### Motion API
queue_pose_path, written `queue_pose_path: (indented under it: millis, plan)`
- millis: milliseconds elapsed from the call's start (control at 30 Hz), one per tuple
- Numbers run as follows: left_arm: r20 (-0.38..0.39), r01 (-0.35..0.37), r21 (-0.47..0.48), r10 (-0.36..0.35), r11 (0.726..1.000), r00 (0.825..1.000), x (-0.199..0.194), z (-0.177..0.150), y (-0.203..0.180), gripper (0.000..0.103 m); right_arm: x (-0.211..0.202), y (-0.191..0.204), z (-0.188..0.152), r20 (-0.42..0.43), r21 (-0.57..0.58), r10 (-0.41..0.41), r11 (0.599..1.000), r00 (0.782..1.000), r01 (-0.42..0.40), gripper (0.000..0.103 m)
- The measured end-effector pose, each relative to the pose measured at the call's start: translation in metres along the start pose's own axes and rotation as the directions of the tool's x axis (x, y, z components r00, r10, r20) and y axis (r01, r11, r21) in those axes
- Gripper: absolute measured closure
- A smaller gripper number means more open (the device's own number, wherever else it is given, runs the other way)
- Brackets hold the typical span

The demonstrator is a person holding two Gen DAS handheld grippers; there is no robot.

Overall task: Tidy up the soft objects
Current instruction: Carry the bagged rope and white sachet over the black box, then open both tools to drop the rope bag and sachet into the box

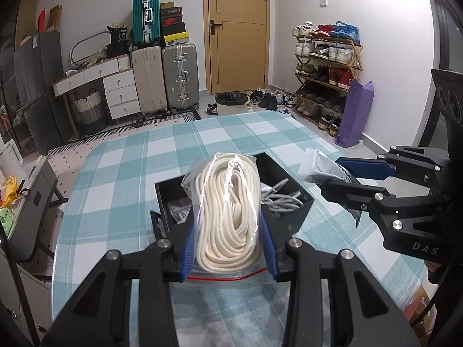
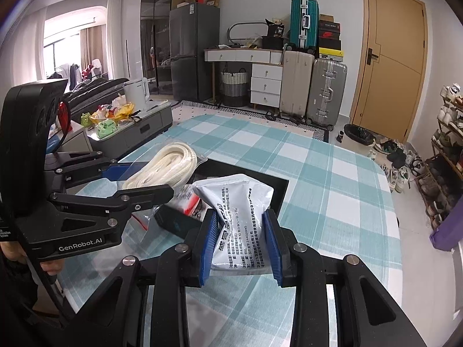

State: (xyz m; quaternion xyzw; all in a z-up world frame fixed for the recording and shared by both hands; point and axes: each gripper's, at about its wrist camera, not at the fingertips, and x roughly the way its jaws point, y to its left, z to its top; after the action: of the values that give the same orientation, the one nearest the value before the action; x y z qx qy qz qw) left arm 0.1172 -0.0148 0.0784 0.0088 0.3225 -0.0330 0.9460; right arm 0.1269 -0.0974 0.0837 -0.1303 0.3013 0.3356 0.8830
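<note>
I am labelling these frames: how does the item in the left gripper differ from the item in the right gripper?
The rope bag is clear plastic showing coiled cream rope; the white pouch is opaque with printed text. The rope bag has a red zip seal; the pouch shows none. Both are soft packages clamped between blue pads at the black box.

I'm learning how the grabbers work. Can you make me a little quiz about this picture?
1. True or false: the left gripper holds a bag of white rope.
2. What does the right gripper hold? A) a shoe B) a grey-white printed pouch C) nothing
3. What colour is the box on the checked tablecloth?

Key: 1 true; 2 B; 3 black.
</note>
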Motion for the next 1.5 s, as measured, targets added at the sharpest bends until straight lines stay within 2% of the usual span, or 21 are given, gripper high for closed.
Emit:
queue_pose_path:
  millis: [300,867,1367,1400,1500]
  plan:
    - [-0.004,0.004,-0.02,-0.004,1.0,1.0,0.019,0.01,0.016,0.065,0.02,-0.006,0.017,-0.011,0.01,0.004,1.0,1.0,-0.004,0.071]
    - [-0.066,-0.015,-0.034,0.013,0.999,0.998,0.07,0.01,0.029,0.065,0.09,-0.017,0.029,-0.091,0.025,0.009,1.0,0.996,-0.006,0.071]
    - [-0.092,-0.028,-0.007,0.027,1.0,0.995,0.085,0.008,0.027,0.064,0.107,-0.018,0.029,-0.119,-0.01,-0.039,0.999,0.992,0.038,0.07]
    - [-0.093,-0.026,-0.005,0.025,1.0,0.995,0.084,0.009,0.026,0.064,0.107,-0.018,0.03,-0.119,-0.012,-0.042,0.999,0.992,0.04,0.07]
    - [-0.093,-0.026,-0.001,0.026,1.0,0.995,0.082,0.01,0.026,0.064,0.102,-0.016,0.03,-0.104,-0.022,-0.044,0.999,0.994,0.042,0.058]
